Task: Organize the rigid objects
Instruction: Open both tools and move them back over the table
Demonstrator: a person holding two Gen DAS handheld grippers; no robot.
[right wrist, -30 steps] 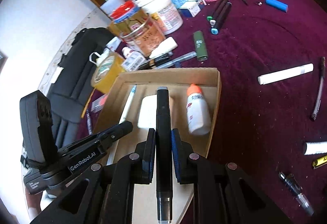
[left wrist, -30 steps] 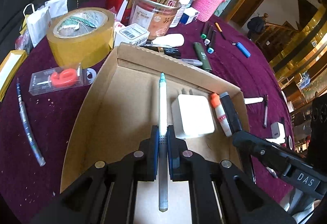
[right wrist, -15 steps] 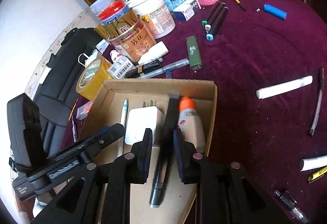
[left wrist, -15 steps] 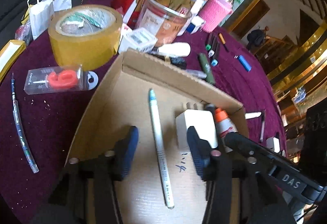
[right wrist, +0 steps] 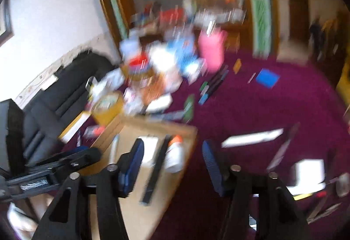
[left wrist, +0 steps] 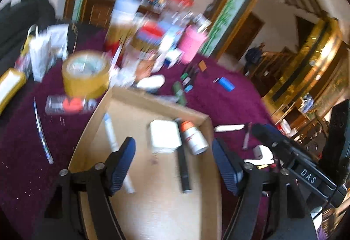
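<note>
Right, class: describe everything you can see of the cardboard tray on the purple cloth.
The cardboard tray is a shallow, open-topped box of plain brown card with low upright walls. It sits flat on the purple cloth. Lying loose on its floor are a white pen, a white charger block, a black marker and a small white bottle with an orange cap. Neither claw touches it.

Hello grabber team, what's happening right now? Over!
Both grippers, left and right, just opened, nothing between the jaws. White pen and black pen lie in the cardboard box. Nothing blocking the box.
</note>
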